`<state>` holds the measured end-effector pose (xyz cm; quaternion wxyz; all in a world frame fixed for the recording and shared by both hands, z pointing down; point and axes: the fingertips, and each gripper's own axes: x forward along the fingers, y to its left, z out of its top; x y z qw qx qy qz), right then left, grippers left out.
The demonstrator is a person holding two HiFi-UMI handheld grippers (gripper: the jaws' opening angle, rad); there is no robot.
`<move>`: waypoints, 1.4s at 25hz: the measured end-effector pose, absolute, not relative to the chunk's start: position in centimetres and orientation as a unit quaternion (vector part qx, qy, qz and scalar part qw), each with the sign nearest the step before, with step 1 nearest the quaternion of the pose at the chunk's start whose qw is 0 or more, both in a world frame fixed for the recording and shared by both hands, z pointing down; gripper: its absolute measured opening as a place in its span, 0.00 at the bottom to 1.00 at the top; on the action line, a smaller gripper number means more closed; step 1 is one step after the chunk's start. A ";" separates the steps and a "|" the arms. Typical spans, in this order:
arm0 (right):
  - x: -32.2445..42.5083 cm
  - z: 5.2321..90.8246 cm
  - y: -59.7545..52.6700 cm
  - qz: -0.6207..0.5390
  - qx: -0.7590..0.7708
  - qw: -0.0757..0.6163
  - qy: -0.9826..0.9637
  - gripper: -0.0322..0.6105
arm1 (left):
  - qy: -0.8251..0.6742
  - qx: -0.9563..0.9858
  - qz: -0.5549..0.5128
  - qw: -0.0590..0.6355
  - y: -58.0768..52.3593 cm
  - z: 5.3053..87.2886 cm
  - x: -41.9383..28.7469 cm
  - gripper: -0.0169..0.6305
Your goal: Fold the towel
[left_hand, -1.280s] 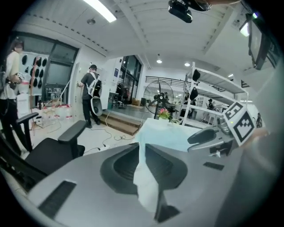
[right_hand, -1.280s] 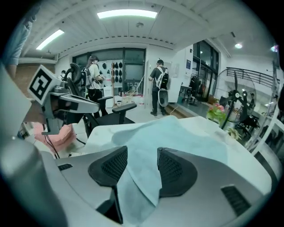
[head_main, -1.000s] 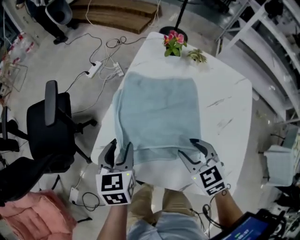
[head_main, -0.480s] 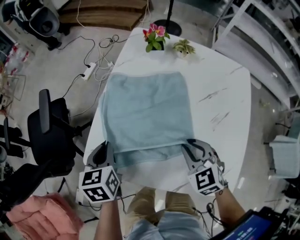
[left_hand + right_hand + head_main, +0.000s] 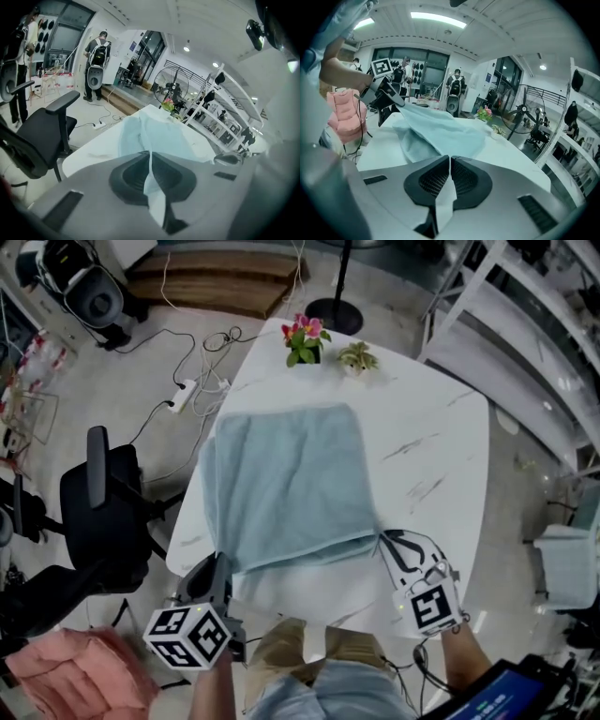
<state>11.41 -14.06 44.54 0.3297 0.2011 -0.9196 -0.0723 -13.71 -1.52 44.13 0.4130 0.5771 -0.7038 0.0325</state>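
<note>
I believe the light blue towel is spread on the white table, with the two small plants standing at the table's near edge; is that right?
Not quite: the head view shows the plants at the table's far edge, beyond the towel.

Left gripper (image 5: 214, 570) at near left, pointing far and downward. Jaws have just been closing; pads now pinch a thin fold of towel (image 5: 281, 474), seen edge-on between them in the left gripper view (image 5: 150, 157). Marker cube (image 5: 187, 636) tilted towards the left.

Right gripper (image 5: 394, 542) at near right, same downward slant. Jaws have just been closing; they are pressed together on the towel's edge (image 5: 449, 161).

Left forearm (image 5: 214, 697) and right forearm (image 5: 466, 660) enter from the near edge, well apart.
</note>
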 end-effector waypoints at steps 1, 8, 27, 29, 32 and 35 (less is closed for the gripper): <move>12.0 45.0 -14.1 -0.076 0.201 0.338 -0.916 0.10 | -0.705 0.573 0.042 0.415 -1.0 44.8 -13.5 0.05; 13.4 49.1 -13.5 -0.052 0.177 0.377 -0.908 0.09 | -0.718 0.538 0.096 0.431 1.5 51.2 -13.0 0.06; -19.3 41.7 -21.4 -0.155 -0.123 0.327 -0.924 0.26 | -0.706 0.548 0.044 0.446 1.0 51.3 -12.0 0.06; -20.8 43.8 -22.1 -0.173 -0.167 0.350 -0.905 0.29 | -0.706 0.550 0.043 0.444 1.0 51.3 -12.0 0.06; -22.7 45.8 -23.0 -0.154 -0.216 0.365 -0.893 0.30 | -0.705 0.551 0.038 0.446 1.1 51.2 -12.1 0.05; -24.1 47.5 -23.2 -0.125 -0.245 0.375 -0.885 0.33 | -0.703 0.553 0.036 0.447 1.0 51.3 -12.3 0.06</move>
